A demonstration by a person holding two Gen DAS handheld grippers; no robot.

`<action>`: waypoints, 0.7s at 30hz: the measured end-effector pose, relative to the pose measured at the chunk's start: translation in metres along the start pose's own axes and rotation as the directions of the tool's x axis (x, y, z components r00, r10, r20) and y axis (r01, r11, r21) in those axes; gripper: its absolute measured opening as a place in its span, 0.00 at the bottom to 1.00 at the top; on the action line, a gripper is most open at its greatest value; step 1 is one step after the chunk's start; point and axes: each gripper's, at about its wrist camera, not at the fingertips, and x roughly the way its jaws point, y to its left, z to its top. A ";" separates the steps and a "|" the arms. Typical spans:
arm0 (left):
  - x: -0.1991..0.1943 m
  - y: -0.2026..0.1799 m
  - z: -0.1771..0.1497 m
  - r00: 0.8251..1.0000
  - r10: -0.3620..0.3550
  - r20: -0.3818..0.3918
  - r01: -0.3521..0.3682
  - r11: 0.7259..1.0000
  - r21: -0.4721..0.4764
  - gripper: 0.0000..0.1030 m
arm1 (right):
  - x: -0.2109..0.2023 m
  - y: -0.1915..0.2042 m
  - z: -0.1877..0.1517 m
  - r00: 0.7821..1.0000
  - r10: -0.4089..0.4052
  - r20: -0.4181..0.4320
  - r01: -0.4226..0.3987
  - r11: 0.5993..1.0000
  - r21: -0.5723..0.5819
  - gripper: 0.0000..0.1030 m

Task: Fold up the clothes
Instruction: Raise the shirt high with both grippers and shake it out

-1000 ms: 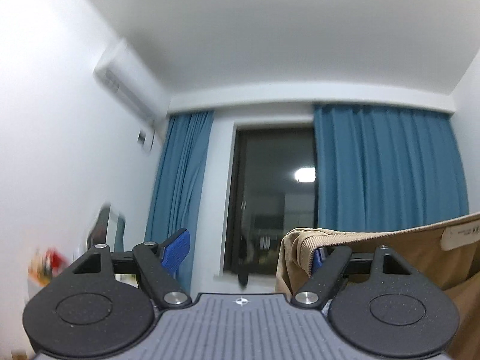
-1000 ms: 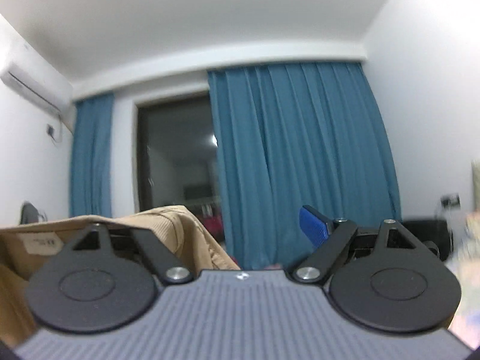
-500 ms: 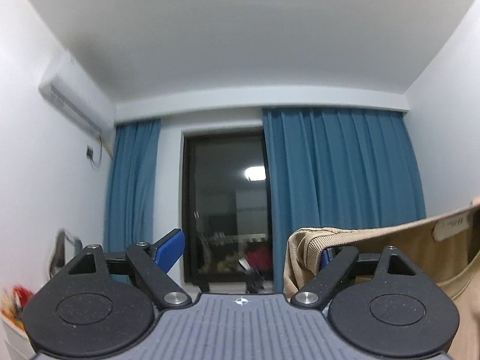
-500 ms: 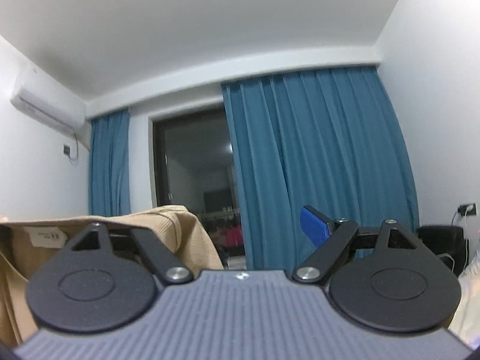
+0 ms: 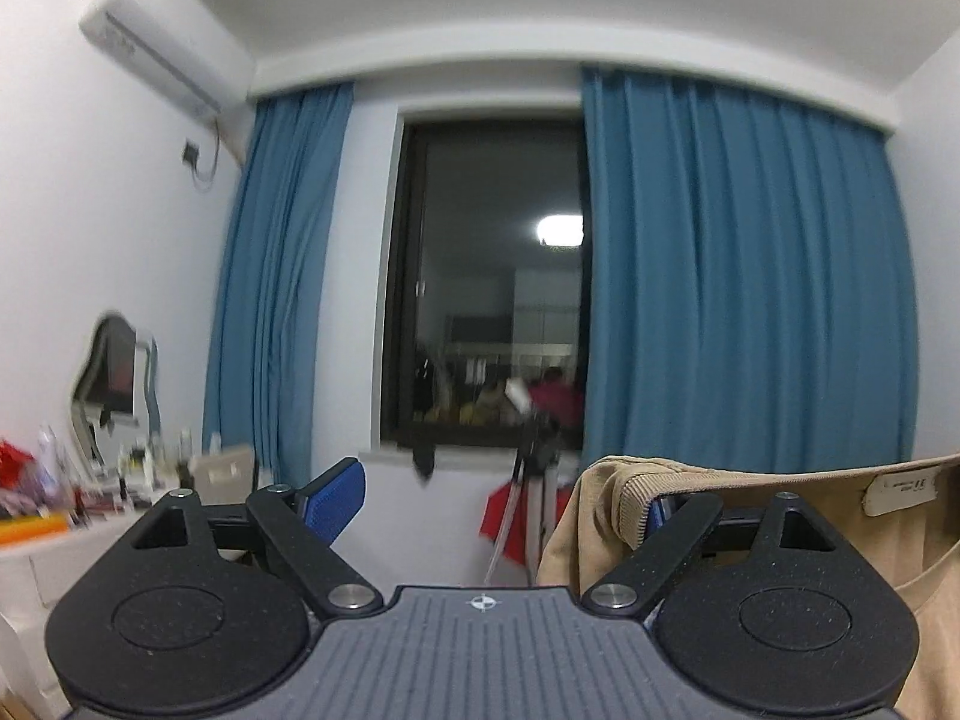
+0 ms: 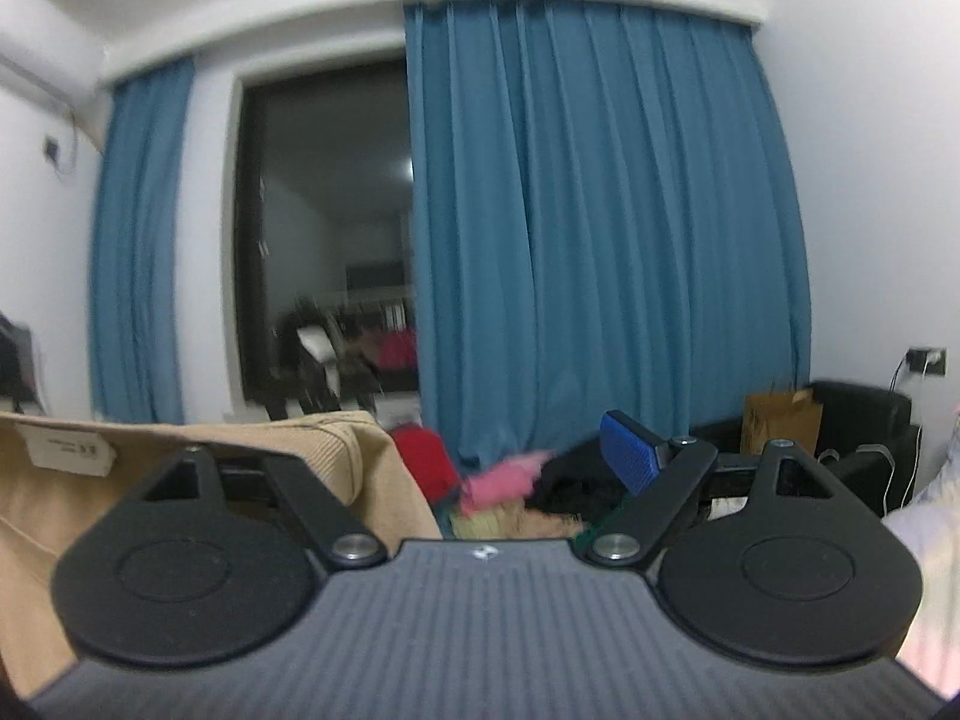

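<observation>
You are holding the tan garment (image 5: 780, 516) stretched by its collar edge between both grippers, its long axis running across from the left gripper (image 5: 498, 495) to the right gripper (image 6: 480, 462), each with jaws spread wide and cloth draped over only the inner finger.

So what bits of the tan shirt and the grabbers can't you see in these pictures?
- Left wrist view: the tan ribbed-collar shirt drapes over the left gripper's inner blue finger pad, and the frame edge cuts off its body.
- Right wrist view: the same shirt hides one finger of the right gripper; whether it is clamped is unclear.
- The white neck label has print too small to read.
- No folding surface shows.
</observation>
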 end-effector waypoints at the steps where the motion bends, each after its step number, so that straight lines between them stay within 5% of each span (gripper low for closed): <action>1: 0.029 -0.003 -0.022 1.000 -0.004 -0.030 0.003 1.000 -0.001 0.87 | 0.027 0.006 -0.021 1.000 -0.006 -0.025 0.006 1.000 -0.010 0.82; 6: 0.180 -0.026 -0.141 0.983 0.002 -0.182 0.006 0.999 0.042 0.87 | 0.173 0.008 -0.130 0.980 -0.018 -0.200 -0.001 0.996 -0.094 0.81; 10: 0.264 -0.033 -0.247 0.939 -0.008 -0.345 0.029 0.998 0.056 0.86 | 0.269 0.004 -0.208 0.920 -0.012 -0.391 -0.051 0.987 -0.150 0.81; 13: 0.303 -0.035 -0.305 0.882 -0.003 -0.471 0.043 0.996 0.074 0.85 | 0.319 0.014 -0.261 0.838 -0.020 -0.545 -0.103 0.976 -0.194 0.81; 17: 0.330 -0.037 -0.346 0.796 0.005 -0.606 0.097 0.986 0.136 0.85 | 0.353 0.033 -0.300 0.695 -0.042 -0.718 -0.207 0.944 -0.256 0.81; 19: 0.348 -0.038 -0.350 0.739 0.014 -0.673 0.129 0.979 0.161 0.85 | 0.361 0.046 -0.303 0.632 -0.046 -0.774 -0.301 0.905 -0.300 0.81; 21: 0.357 -0.039 -0.348 0.664 -0.002 -0.748 0.175 0.972 0.153 0.87 | 0.366 0.060 -0.302 0.576 -0.053 -0.816 -0.404 0.849 -0.341 0.81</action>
